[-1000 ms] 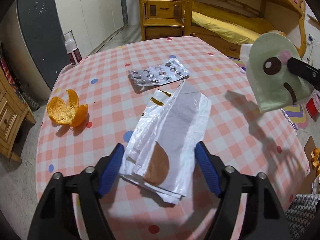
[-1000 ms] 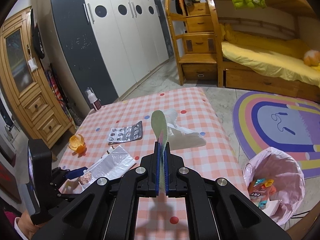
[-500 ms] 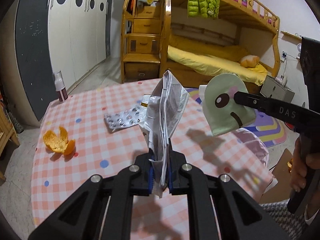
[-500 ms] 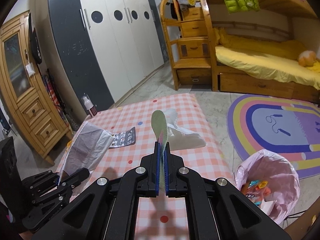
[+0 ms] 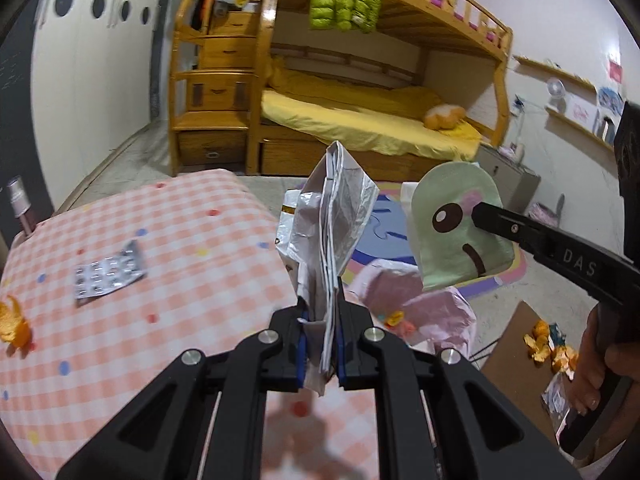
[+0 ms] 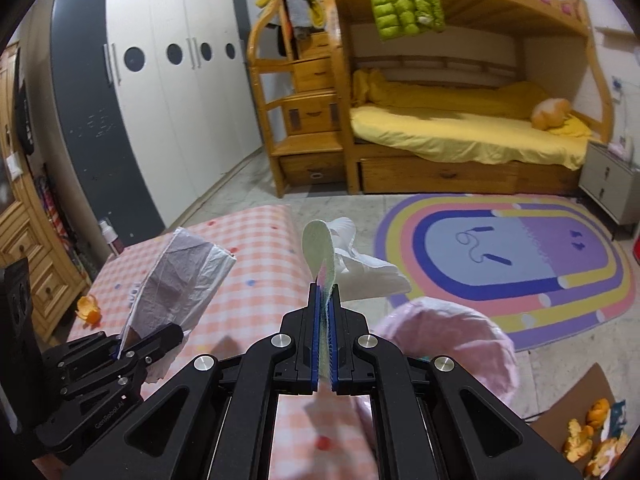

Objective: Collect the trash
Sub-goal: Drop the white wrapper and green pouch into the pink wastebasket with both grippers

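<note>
Silvery wrapper [image 5: 332, 216] clamped upright between left gripper [image 5: 320, 344] jaws, above tabletop [image 5: 180, 240] edge. Green paper face [image 5: 456, 232] pinched in right gripper [image 6: 324, 336] jaws, over pink trash bag [image 6: 452, 332].

blister pack [image 5: 109, 277] lies on the table [image 5: 192, 248], orange peel [image 5: 14, 322] at its left edge; trash bin [image 5: 420, 312] stands on the floor right of the table — bunk bed [image 5: 368, 120] behind.

Open air lies above the pink bin bag [image 6: 452, 332] just right of the table [image 5: 168, 248]; blister pack [image 5: 108, 280] and orange peel [image 5: 14, 324] sit far left
</note>
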